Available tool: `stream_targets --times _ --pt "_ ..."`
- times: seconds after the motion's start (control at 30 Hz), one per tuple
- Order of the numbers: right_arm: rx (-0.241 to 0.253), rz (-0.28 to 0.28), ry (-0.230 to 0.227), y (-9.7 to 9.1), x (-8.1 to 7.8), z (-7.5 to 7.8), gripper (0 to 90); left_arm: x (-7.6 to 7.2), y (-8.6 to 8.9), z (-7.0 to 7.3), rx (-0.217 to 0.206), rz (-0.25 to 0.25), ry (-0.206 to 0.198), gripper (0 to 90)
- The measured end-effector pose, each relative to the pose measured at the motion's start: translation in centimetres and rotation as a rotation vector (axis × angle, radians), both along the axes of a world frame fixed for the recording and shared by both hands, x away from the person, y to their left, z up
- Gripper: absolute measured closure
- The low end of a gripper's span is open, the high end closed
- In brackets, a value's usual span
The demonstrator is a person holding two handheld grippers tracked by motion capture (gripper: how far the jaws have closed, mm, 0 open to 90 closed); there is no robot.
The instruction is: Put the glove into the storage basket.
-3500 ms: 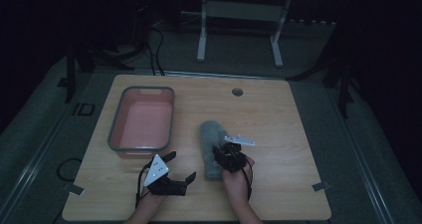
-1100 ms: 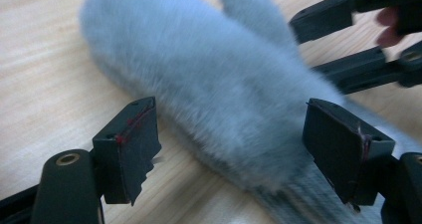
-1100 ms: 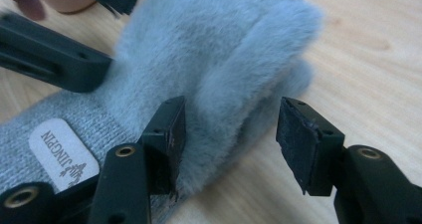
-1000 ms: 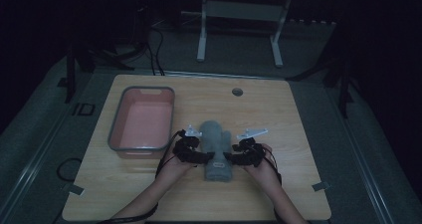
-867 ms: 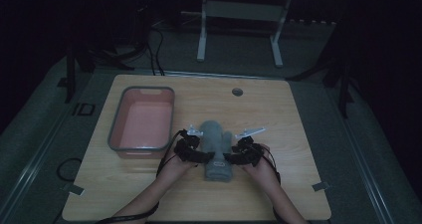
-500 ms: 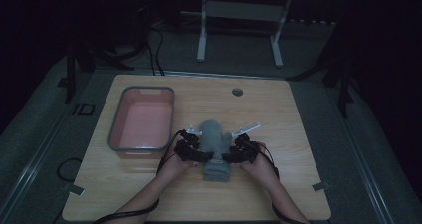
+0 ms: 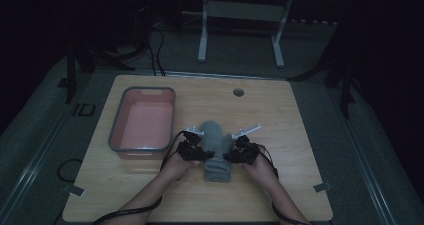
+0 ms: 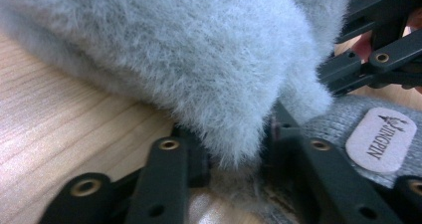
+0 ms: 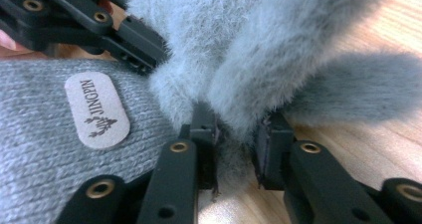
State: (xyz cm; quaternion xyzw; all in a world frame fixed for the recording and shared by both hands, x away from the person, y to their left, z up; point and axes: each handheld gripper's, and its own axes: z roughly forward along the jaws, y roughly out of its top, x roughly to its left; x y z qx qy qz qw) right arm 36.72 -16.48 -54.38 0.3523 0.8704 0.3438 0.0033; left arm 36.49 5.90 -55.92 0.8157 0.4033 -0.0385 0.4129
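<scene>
R gripper (image 9: 234, 157) fingers just closed on grey fluffy fabric (image 9: 259, 50). Knit part w/ oval label (image 9: 97, 109) at 9 o'clock; L gripper (image 9: 94, 27) at 11; counter (image 9: 358, 134) at 3.

The pink plastic tray with a grey rim (image 7: 142, 125) blocks the left of the wooden counter (image 7: 300, 120). The fluffy grey knitted hat (image 7: 216, 150) sits mid-counter, leaving bare wood to pass at right, behind and in front.
</scene>
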Motion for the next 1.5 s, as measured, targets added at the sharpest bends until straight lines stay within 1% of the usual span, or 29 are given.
stream_targets --times 0.1,0.17,0.23,0.3,0.33,0.4,0.47,0.63,0.67,0.73,0.97,1.13,1.27,1.37,1.43,1.5 --pt "-0.014 0.001 -0.048 0.1 -0.6 0.2 78.8 -0.1 0.1 0.1 -0.014 0.004 -0.009 76.5" --pt "-0.005 -0.002 -0.061 0.1 -0.8 0.3 80.1 -0.2 0.3 0.3 -0.033 0.008 -0.006 77.9" --pt "0.017 -0.005 -0.066 -0.1 -0.9 0.5 81.0 -0.3 0.4 0.7 -0.023 -0.003 -0.024 78.7" --pt "0.029 -0.006 -0.07 -0.2 -1.0 0.8 81.5 -0.5 0.4 1.3 -0.022 -0.001 -0.023 78.8" --pt "0.036 -0.005 -0.074 -0.2 -1.1 1.0 81.5 -0.5 0.4 1.6 -0.019 -0.004 -0.032 78.9" --pt "0.049 -0.001 -0.083 -0.2 -1.2 1.4 81.7 -0.6 0.6 2.2 -0.026 0.0 -0.037 78.9" --pt "0.067 0.0 -0.087 -0.3 -1.3 2.0 81.8 -0.7 0.7 2.9 -0.031 0.002 -0.051 78.9" --pt "0.082 0.011 -0.116 -0.1 -1.5 3.5 81.9 -0.9 1.0 4.5 -0.033 0.004 -0.077 78.9" --pt "0.083 0.014 -0.123 -0.1 -1.5 3.8 82.0 -0.9 1.1 5.1 -0.029 0.0 -0.087 78.9" --pt "0.085 0.017 -0.148 0.1 -1.6 4.6 82.1 -1.0 1.2 5.6 -0.028 -0.002 -0.096 78.9" --pt "0.106 0.017 -0.18 0.3 -1.5 7.1 82.1 -0.6 1.7 8.6 -0.014 -0.016 -0.145 78.9" --pt "0.123 0.028 -0.208 0.9 -1.1 8.9 82.2 0.0 2.4 10.2 -0.01 -0.016 -0.166 78.9" --pt "0.141 0.04 -0.216 1.6 -0.8 10.0 82.3 0.1 3.4 11.8 0.007 -0.02 -0.186 78.9" --pt "0.155 0.052 -0.227 2.5 -0.5 11.1 82.4 0.2 4.3 12.9 0.008 -0.004 -0.198 78.9" --pt "0.151 0.062 -0.239 3.2 -0.2 11.6 82.4 0.3 5.0 13.5 0.017 0.006 -0.205 78.9" --pt "0.143 0.07 -0.252 4.1 0.1 12.2 82.4 0.4 5.8 14.0 0.018 0.019 -0.204 78.9"
